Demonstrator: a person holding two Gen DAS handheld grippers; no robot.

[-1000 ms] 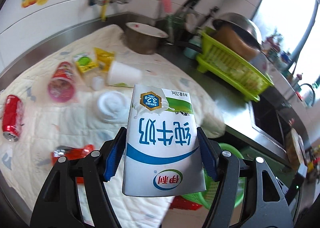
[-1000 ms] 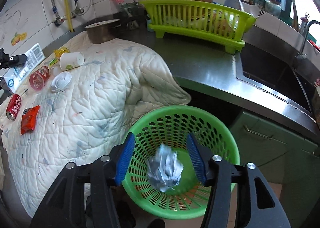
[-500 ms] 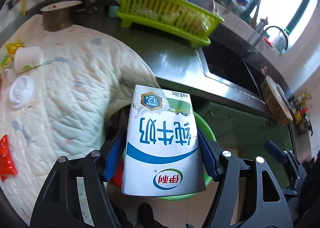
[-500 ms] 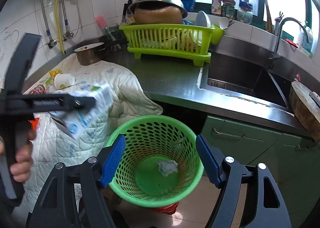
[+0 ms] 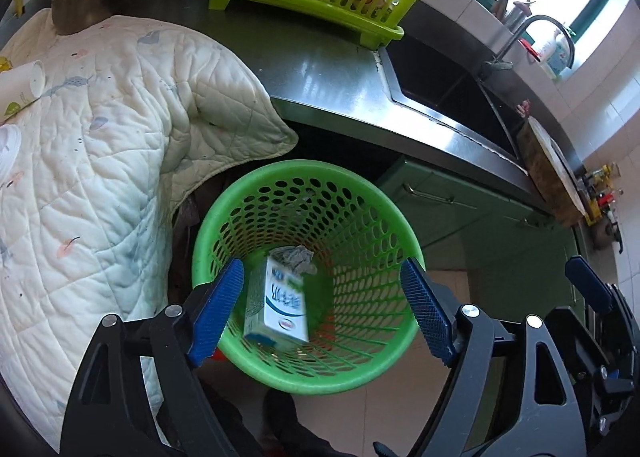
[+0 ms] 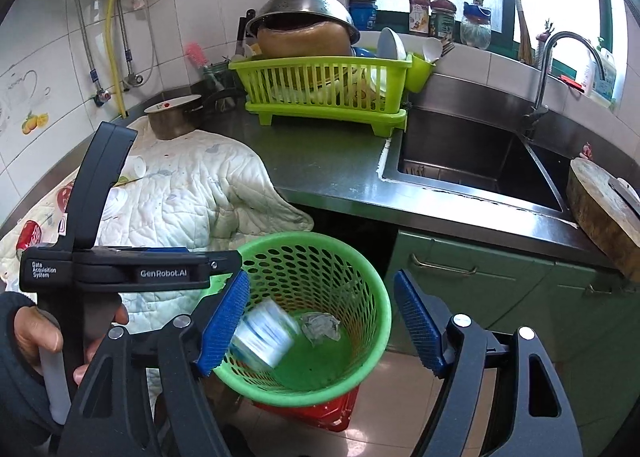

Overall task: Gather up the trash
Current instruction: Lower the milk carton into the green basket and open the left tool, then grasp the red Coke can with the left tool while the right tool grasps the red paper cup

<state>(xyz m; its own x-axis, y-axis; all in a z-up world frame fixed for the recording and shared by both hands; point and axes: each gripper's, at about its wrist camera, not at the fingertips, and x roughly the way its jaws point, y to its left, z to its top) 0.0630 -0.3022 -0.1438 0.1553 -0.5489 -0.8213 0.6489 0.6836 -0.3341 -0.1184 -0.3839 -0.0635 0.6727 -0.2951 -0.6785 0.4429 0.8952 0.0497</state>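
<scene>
A green perforated basket (image 5: 304, 167) stands on the floor by the counter. Inside it a white and blue milk carton (image 5: 276, 305) is falling, blurred and free of any pad, beside a crumpled grey paper wad (image 5: 298, 257). My left gripper (image 5: 320, 309) hangs over the basket mouth, its jaws opening with nothing pressed between them. The right wrist view shows the same basket (image 6: 360, 269), carton (image 6: 262, 337) and wad (image 6: 320, 327). My right gripper (image 6: 320, 321) hovers above them, jaws opening and empty. The left gripper (image 6: 232, 259) reaches in from the left, held by a hand (image 6: 36, 337).
A quilted cloth (image 5: 100, 137) covers the counter, with a paper cup (image 5: 22, 83) and a red can (image 6: 30, 235) on it. A lime dish rack (image 6: 324, 93), a pot (image 6: 174, 117), the sink (image 6: 472, 153) and green cabinet doors (image 6: 480, 277) surround the basket. Something red (image 6: 320, 413) sits under it.
The left gripper swung from over the cloth to above the basket, opened and dropped the milk carton. The right gripper opened, let the paper wad fall in and rose.
</scene>
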